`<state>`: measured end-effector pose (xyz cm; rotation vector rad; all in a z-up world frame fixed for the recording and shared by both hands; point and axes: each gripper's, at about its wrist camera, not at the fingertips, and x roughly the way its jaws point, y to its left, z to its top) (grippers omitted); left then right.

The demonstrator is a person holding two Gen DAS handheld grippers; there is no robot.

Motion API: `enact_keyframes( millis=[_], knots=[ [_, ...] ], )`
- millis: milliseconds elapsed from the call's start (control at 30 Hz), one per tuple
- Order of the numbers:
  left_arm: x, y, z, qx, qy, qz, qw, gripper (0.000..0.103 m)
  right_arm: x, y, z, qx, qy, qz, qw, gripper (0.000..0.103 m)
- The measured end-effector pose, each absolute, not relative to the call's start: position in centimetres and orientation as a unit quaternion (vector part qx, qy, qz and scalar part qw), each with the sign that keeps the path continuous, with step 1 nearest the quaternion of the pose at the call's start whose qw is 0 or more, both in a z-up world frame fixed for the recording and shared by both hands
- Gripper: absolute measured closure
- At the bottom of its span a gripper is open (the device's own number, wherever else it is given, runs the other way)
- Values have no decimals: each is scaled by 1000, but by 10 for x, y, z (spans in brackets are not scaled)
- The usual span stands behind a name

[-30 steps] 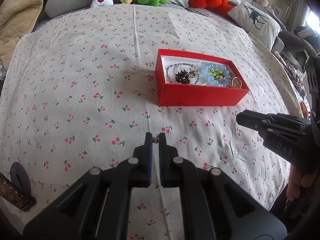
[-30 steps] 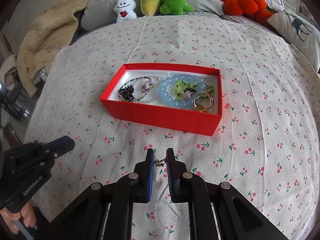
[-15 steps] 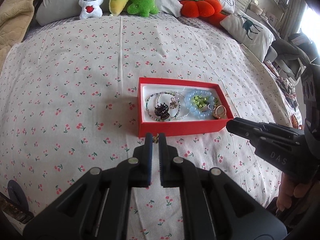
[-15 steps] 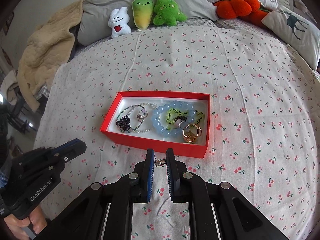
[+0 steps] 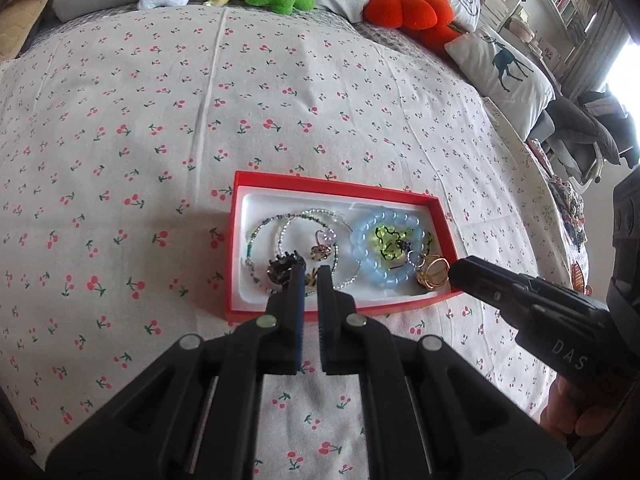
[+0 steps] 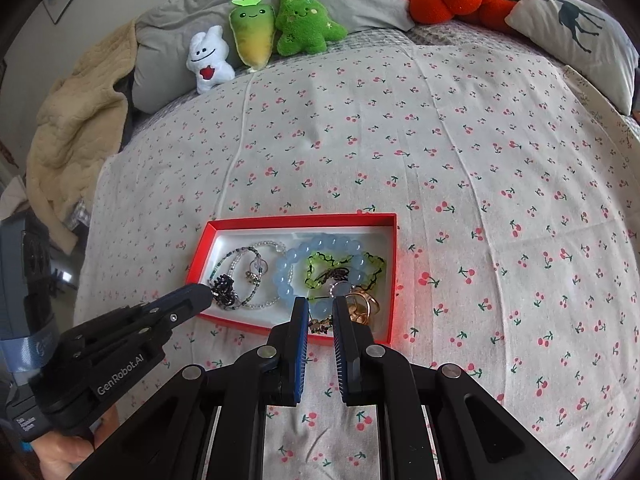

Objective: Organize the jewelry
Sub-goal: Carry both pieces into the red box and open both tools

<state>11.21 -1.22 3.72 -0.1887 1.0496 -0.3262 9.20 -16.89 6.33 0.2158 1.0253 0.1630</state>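
A red box (image 5: 338,314) with a white lining is seen on the cherry-print bed (image 5: 280,100). Beaded bracelets (image 5: 304,232), a pale blue bead bracelet (image 6: 292,276) and gold rings (image 5: 432,274) are contained in it. A small gold-toned piece (image 5: 311,279) is pinched by the left hand-held gripper (image 5: 310,276) above the box's near left part. A small dark-and-gold charm (image 6: 320,326) is pinched by the right hand-held gripper (image 6: 321,312) over the near right corner

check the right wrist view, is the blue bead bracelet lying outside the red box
No, the blue bead bracelet lies inside the red box.
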Motion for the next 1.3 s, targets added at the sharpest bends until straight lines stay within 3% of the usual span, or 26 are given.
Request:
enact_keyframes(
  millis=[267,433,733,1000,1300],
  knots=[
    [114,-24,34,-77,503,-162,845,96,101,-178,58,109,496,68,859,91],
    [109,-23,40,-66,503,-155,848,89,100,-179,56,107,500,69,857,91],
    [86,-2,57,-23,488,-120,865,64,104,-165,60,85,494,77,862,91],
    [80,21,45,-4,511,-81,856,33,115,-147,54,70,496,79,862,91],
    [75,29,29,18,539,-55,840,18,130,-133,49,56,498,77,862,91]
  ],
)
